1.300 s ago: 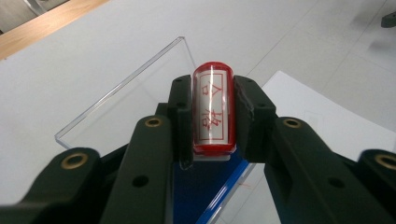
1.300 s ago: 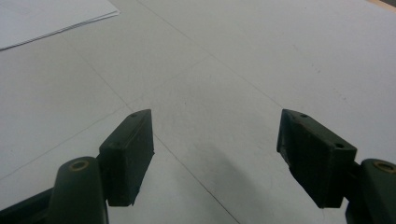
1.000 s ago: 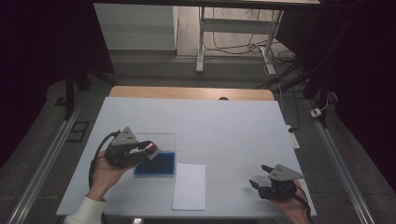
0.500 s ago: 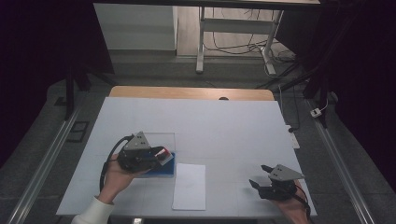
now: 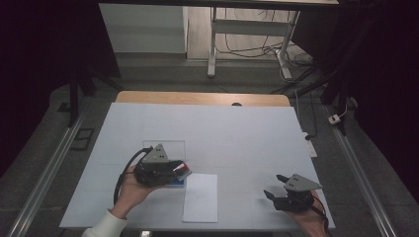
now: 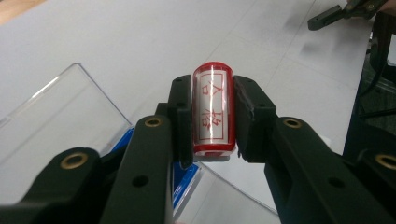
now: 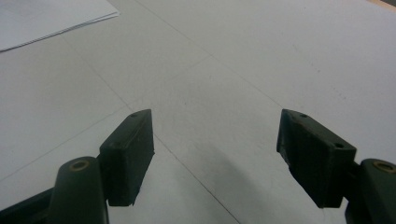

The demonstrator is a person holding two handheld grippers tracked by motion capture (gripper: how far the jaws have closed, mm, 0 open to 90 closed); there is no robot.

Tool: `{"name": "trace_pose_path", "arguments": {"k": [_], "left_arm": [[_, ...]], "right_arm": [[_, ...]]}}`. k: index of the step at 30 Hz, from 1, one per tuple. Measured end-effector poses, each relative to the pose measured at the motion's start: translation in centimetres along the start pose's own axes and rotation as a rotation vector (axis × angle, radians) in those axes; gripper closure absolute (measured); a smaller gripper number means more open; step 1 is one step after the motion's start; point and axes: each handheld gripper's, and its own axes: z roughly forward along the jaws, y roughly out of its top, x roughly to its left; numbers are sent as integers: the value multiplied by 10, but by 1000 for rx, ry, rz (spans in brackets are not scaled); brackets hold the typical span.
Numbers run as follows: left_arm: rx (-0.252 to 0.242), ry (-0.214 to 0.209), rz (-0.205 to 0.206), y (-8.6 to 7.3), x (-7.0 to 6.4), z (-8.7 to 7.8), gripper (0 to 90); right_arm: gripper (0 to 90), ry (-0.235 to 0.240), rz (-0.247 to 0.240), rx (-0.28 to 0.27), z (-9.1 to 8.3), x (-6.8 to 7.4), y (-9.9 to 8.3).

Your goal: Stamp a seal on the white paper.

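My left gripper (image 6: 213, 116) is shut on a red-and-white cylindrical stamp (image 6: 213, 109) with red characters on its side. In the high view, the stamp (image 5: 182, 169) hangs over the right edge of a blue ink pad (image 5: 176, 184), in the left gripper (image 5: 183, 171). The pad (image 6: 183, 179) lies in a clear case with its lid (image 6: 60, 121) laid open. A white paper sheet (image 5: 200, 197) lies just right of the pad. My right gripper (image 5: 274, 186) rests open near the table's front right; the right gripper view shows nothing between its jaws (image 7: 215, 149).
The table has a pale cover (image 5: 237, 133) and a wooden far edge (image 5: 197, 98). A corner of the paper (image 7: 42, 18) shows far off in the right gripper view. The right gripper (image 6: 327, 16) appears at the top right of the left gripper view.
My left gripper has carried the stamp to the right, from left of the blue pad to over its right edge, nearer the paper. The right gripper has stayed put.
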Motion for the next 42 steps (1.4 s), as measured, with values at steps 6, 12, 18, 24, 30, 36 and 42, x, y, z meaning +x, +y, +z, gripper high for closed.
{"name": "trace_pose_path", "arguments": {"k": [6,12,18,24,30,36,42], "left_arm": [[11,-13,9,1,-5,8,699],[27,-33,24,1,-10,18,699],[38,-44,30,1,-14,25,699],[47,-54,35,1,-16,30,699],[59,-53,34,1,-19,36,699],[69,-55,33,1,-21,42,699],[87,-55,34,0,-21,48,699]], "right_arm": [[271,3,0,3,1,0,0],[271,6,-1,6,1,1,-1],[271,5,-1,8,2,0,-1],[271,6,-2,10,2,0,-1],[272,5,-6,15,2,1,-1],[273,6,-5,18,3,1,-1],[273,-2,-8,20,2,1,-1]]}}
